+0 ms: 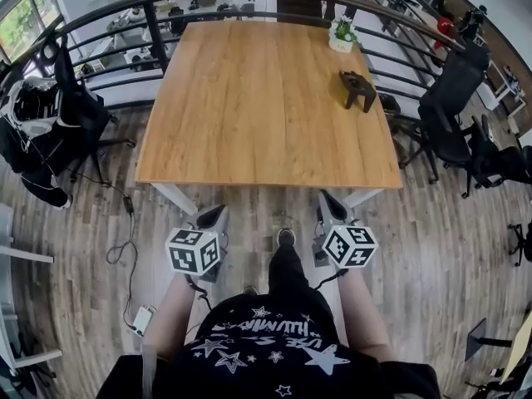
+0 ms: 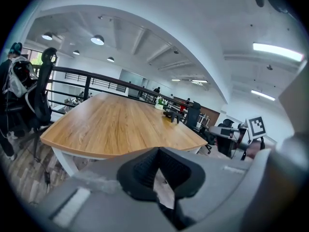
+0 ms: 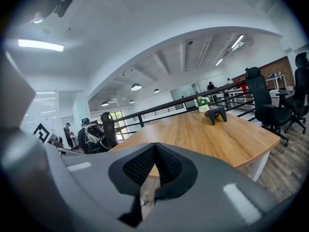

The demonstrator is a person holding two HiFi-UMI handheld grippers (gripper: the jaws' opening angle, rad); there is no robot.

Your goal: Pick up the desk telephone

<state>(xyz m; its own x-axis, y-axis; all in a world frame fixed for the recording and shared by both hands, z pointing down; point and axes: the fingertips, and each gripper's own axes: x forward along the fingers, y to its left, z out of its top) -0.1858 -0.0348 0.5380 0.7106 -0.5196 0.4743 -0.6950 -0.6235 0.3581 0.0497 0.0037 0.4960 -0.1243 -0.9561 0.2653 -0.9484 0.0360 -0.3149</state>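
Desk telephone (image 1: 357,88) dark, angular, on table (image 1: 249,106), left gripper (image 2: 157,151), right gripper (image 3: 155,146) jaws closed, empty

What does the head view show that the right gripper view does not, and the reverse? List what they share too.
Head view only: the person's star-print shirt, a shoe, a floor cable. Right gripper view only: ceiling lamps, and the right gripper with jaws shut together. Both: the wooden table, desk telephone, potted plant, railing.
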